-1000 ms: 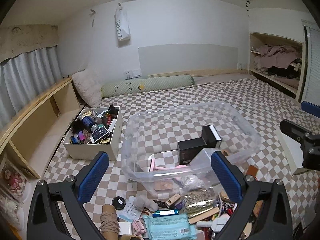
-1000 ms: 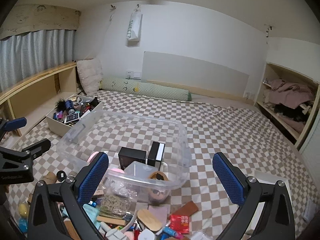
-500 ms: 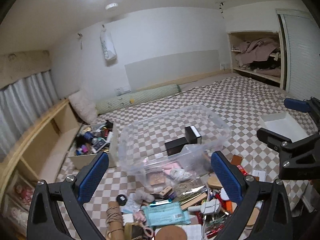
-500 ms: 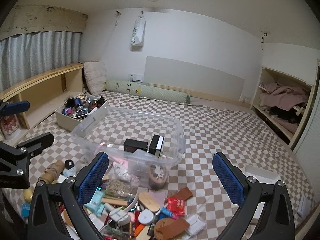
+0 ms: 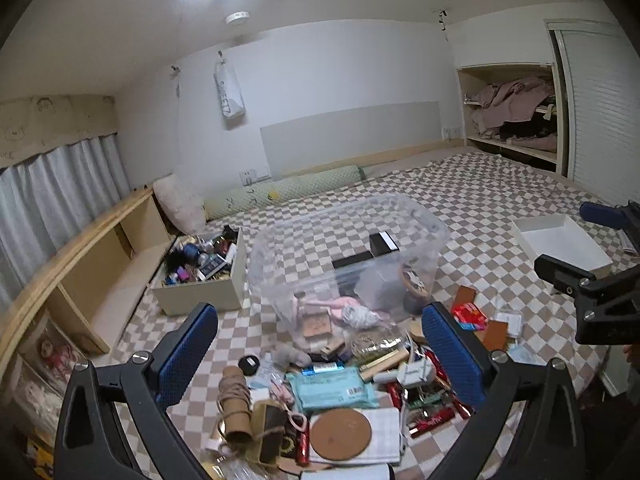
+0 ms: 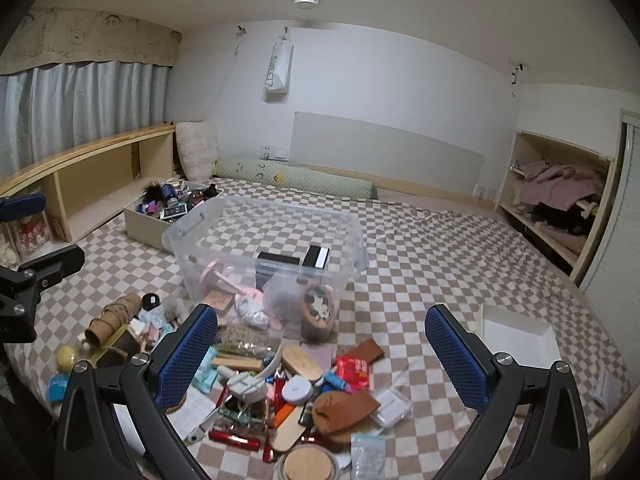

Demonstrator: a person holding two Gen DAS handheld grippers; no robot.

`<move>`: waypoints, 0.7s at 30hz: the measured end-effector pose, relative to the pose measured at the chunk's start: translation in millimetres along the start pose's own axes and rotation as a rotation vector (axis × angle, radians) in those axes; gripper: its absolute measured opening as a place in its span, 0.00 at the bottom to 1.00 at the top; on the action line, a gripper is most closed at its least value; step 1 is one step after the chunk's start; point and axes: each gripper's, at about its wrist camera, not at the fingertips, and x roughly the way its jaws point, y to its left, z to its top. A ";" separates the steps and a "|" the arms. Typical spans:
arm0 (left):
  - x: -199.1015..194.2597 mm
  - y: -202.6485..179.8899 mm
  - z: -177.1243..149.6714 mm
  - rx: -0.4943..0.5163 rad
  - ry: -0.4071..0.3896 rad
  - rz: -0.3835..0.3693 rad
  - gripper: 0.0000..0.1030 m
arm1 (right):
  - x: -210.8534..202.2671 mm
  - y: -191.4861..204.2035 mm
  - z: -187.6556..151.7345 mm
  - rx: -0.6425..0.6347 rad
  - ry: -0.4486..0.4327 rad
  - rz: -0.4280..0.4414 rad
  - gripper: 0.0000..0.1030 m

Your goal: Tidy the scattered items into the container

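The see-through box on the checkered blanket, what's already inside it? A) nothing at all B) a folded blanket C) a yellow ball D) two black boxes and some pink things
D: through the clear box's wall you can see two black boxes standing near the middle and pink things lying on its floor.

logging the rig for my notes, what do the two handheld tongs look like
Both match: the left tongs and right tongs each have two black plastic arms with triangular cut-outs and silver screw heads at the joints. Each finger ends in a flat, rounded blue pad with a fine mesh-like grip texture. No cables, printed markings or sleeves are visible on them.
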 end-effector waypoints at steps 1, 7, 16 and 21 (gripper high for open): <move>-2.2 -0.5 -3.6 -0.003 0.000 -0.002 1.00 | -1.7 1.1 -4.5 0.002 0.004 0.001 1.00; -11.0 -0.6 -23.6 -0.031 -0.004 -0.005 1.00 | -14.8 6.7 -24.8 0.013 0.012 0.007 1.00; -10.3 0.7 -50.3 -0.054 0.019 -0.022 1.00 | -23.7 20.4 -43.0 -0.009 0.004 -0.004 1.00; -8.6 2.8 -59.1 -0.077 0.037 -0.044 1.00 | -20.7 25.5 -53.4 -0.007 0.010 -0.014 1.00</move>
